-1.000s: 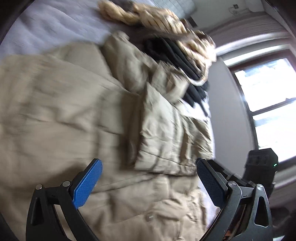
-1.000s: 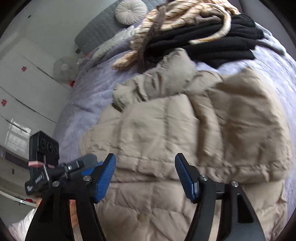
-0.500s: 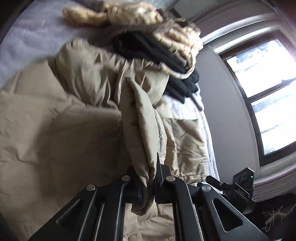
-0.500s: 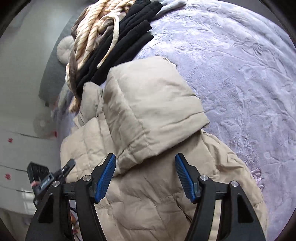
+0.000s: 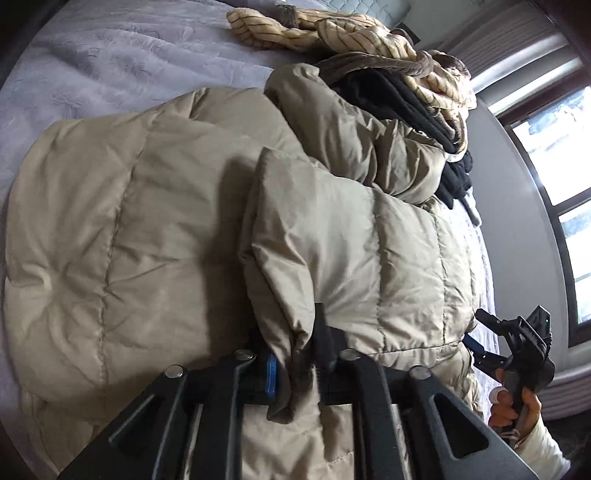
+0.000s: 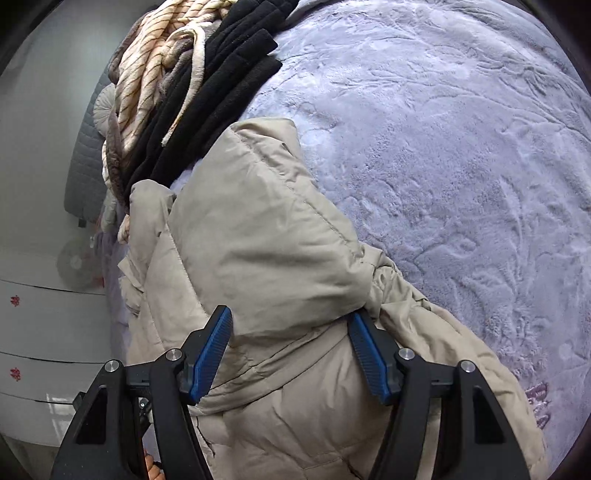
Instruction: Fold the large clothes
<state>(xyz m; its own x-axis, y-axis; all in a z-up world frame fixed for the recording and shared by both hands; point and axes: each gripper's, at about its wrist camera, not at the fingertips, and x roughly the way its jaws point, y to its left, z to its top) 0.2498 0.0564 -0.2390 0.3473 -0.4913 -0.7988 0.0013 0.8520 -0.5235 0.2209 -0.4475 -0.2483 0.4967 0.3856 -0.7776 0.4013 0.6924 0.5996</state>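
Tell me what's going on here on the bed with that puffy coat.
A person is folding a beige puffer jacket on a bed with a lavender blanket, using handheld tongs in each hand. The left tongs are clamped on a bunched edge of the jacket, a flap of it laid over the body. The right tongs stand open around a folded sleeve or flap, not pinching it. A pile of black clothes and a striped cream garment sits beyond the jacket.
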